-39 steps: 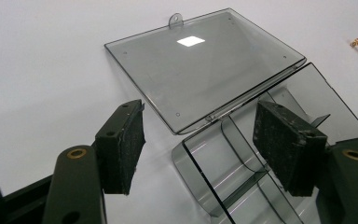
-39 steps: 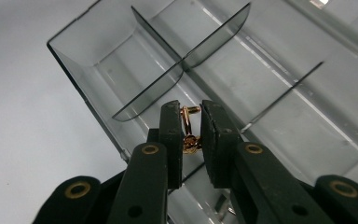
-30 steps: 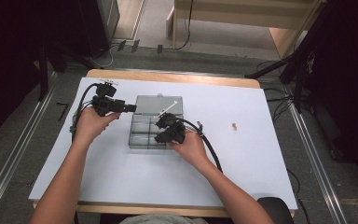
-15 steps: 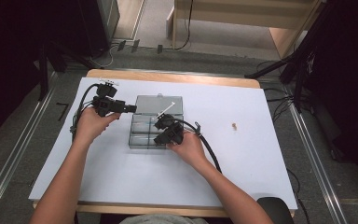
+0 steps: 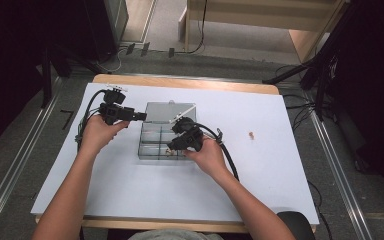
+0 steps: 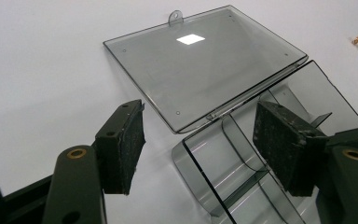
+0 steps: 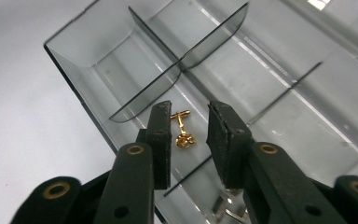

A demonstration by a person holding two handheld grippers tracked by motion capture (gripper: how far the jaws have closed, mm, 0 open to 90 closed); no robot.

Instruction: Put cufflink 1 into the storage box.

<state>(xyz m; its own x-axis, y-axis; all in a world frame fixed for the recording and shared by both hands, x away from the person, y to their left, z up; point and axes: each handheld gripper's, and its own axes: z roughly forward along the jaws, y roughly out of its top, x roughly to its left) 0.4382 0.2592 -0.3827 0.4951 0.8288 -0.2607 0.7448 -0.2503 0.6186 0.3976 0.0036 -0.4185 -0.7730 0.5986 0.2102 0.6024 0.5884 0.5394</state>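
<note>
**Right gripper parts over earring in box**

Right gripper [image 7: 188,128]: our jaws have just been opening, partly spread now, pads clear of the gold earring [image 7: 182,132] between them. It lies in a near compartment of the clear box [image 5: 152,141], post pointing away from us, straight ahead. Left gripper [image 6: 200,144] hangs wide open at the box's far corner, empty. A second earring [image 5: 251,135] sits well off to our right.

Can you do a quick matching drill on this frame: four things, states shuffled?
1 gold earring
2 box lid
3 left gripper
4 loose earring

a lying flat open behind the box
b on the white table, right of the box
c between the right gripper jaws, which have just been opening, in a compartment
d open astride the box's corner

1-c, 2-a, 3-d, 4-b
</note>
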